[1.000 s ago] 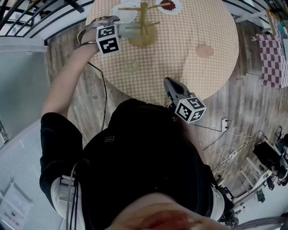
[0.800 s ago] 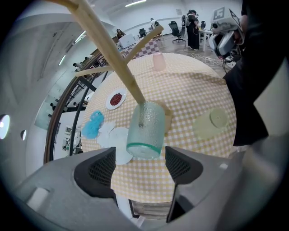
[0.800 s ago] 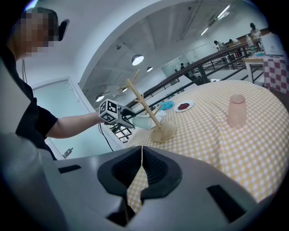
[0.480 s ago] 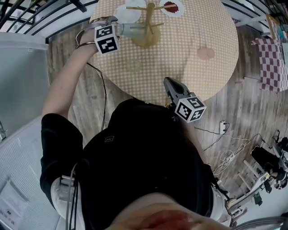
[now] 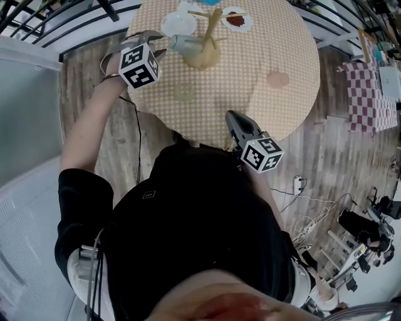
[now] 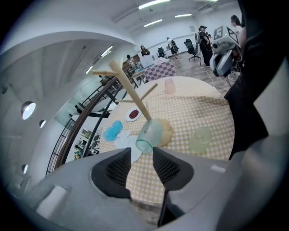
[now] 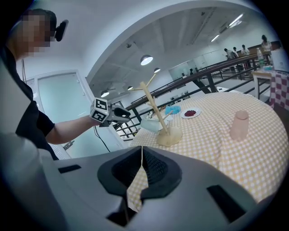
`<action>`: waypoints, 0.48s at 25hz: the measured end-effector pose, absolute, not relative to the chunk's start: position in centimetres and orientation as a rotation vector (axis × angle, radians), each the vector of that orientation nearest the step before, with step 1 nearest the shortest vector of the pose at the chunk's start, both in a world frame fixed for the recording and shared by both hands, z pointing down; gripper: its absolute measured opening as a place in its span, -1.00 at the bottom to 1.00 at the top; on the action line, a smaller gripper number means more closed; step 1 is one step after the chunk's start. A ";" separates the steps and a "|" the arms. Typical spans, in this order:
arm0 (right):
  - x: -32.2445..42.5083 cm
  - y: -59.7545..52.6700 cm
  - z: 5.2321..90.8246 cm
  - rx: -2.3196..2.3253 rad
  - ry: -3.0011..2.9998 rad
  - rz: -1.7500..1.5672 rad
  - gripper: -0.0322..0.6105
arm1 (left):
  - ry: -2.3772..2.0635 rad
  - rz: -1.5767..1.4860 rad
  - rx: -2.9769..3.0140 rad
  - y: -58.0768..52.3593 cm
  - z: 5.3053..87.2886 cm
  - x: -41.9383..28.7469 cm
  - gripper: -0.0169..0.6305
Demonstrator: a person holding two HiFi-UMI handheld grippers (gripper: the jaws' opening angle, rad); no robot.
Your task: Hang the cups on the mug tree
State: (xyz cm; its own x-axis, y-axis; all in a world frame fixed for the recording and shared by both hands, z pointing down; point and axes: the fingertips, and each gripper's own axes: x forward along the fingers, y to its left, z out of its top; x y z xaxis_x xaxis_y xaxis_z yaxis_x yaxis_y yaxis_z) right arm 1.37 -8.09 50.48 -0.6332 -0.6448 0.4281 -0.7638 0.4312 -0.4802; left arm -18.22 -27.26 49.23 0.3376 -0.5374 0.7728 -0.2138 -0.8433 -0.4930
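1. The mug tree (image 5: pixel 208 39) stands on the far left part of the round table (image 5: pixel 294 56), which is covered in a yellow checked cloth; its base rests on the cloth and its pegs stick out at several heights.
2. A pale blue-green cup (image 6: pixel 150 135) hangs on a low peg of the tree, tilted, its open mouth turned down and toward the left gripper; what the cup holds cannot be told.
3. The left gripper (image 6: pixel 141 151) is held just beside that cup and apart from it; its jaws stand partly apart and have just been closing, with nothing between the pads; the cup shows beyond the fingertips.
4. The right gripper (image 7: pixel 141 155) hangs over the near edge of the table, well apart from the tree; its jaws are pressed together on nothing.
5. A yellow-green cup (image 5: pixel 183 93), clear, stands on the cloth between the tree and the near edge; a pink cup (image 5: pixel 277 79) stands further right, well apart from the tree.
6. Behind the tree a small plate (image 5: pixel 237 19) holds a dark red heap (image 6: pixel 133 114); a white plate (image 5: pixel 177 25) lies left of it near the hung cup; a blue thing (image 6: pixel 113 131) lies just beside the white plate.
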 end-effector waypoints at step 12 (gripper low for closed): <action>4.9 -7.8 46.7 1.056 -2.684 0.850 -0.84 | 1.157 -0.715 -2.941 -12.3 38.6 -11.5 -0.92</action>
State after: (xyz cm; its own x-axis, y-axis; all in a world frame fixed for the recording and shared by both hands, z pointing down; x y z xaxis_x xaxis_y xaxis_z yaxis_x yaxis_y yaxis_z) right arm 4.90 -7.79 46.75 -0.7455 -0.5862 0.3171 -0.6619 0.5955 -0.4552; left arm -11.53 -12.32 38.62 0.6487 -0.6247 0.4347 -0.6682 -0.7409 -0.0677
